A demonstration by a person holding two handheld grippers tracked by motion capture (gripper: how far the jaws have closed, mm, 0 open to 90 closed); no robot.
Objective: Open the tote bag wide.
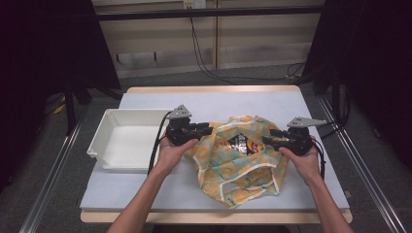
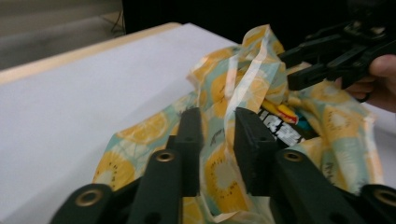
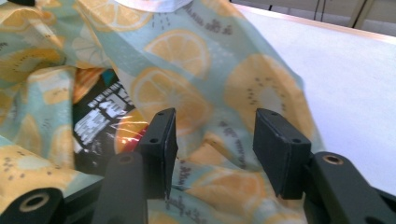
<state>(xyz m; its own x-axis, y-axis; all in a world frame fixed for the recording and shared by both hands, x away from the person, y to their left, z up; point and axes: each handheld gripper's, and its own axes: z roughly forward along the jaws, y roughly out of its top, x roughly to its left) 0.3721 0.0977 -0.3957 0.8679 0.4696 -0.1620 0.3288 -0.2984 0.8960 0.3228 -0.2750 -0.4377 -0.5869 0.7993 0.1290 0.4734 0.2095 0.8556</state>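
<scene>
A soft cloth bag (image 1: 238,162) with orange and lemon slices printed on it lies crumpled near the front right of the table (image 1: 145,194). Inside it sits a shiny dark snack packet (image 1: 241,144). A white plastic tray (image 1: 121,141) with nothing in it stands by the left edge. The left gripper (image 1: 210,129) has its jaws a little apart around the bag's pale rim, not pinching it. The right gripper (image 1: 266,138) has wide open jaws over loose cloth. The table top is smooth and pale. Dark curtains hang around.
</scene>
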